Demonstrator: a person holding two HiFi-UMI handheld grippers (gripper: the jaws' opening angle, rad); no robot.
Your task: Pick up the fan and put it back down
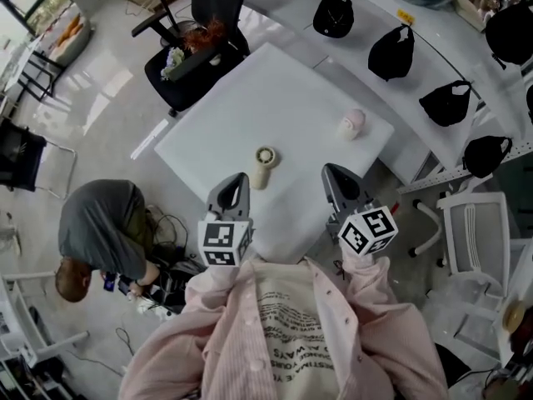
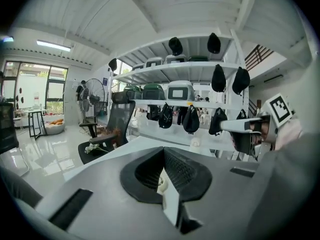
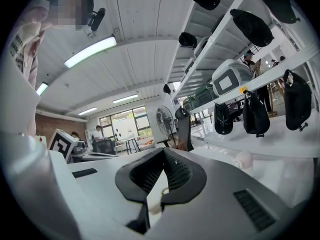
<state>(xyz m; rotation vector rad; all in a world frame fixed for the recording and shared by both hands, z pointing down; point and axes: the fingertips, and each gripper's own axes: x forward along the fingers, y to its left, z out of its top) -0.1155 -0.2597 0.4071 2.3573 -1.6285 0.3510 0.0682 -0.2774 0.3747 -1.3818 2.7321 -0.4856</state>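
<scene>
While the small cream fan (image 1: 265, 166) is left resting on the white table (image 1: 250, 90), it is seen between the left gripper (image 1: 236, 180) and the right gripper (image 1: 332, 173), nearer the left one and gripped by neither. Both pairs of jaws are pressed together at their tips with nothing held, the fan being glimpsed only beyond them. A small pink object (image 1: 353, 123) is set well apart, towards the table's far corner.

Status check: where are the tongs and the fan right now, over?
Left tongs shut, empty. Right tongs shut, empty. Fan on table between them, untouched. Pink object off aside, not blocking.
</scene>
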